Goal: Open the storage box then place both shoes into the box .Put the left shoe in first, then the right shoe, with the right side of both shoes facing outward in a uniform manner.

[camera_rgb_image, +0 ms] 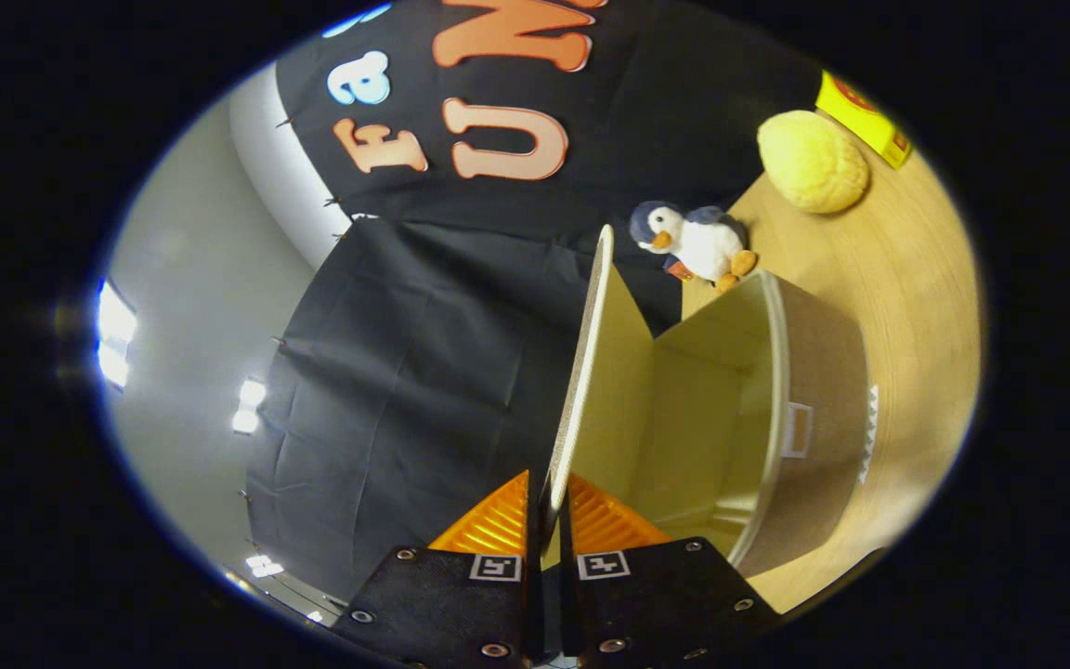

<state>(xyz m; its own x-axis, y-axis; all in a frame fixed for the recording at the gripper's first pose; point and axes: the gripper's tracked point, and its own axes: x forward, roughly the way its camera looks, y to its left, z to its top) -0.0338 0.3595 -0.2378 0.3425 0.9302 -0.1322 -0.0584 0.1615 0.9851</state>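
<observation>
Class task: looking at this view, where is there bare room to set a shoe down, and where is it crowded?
The gripper is shut on the lid, which is raised. The storage box interior beside the lid is bare. The wooden table is bare between the box and the yellow plush ball. It is crowded near the penguin toy.

The gripper (549, 520) fingers clamp the thin beige lid (581, 372) at lower centre. Right of it the pale fabric storage box (823, 372) gapes unobstructed; a plush penguin (698, 243) and yellow round cushion (812, 162) crowd the wooden table (906, 279) at upper right.

Penguin toy (695, 243) and ball (812, 162) beyond box (814, 390)
</observation>
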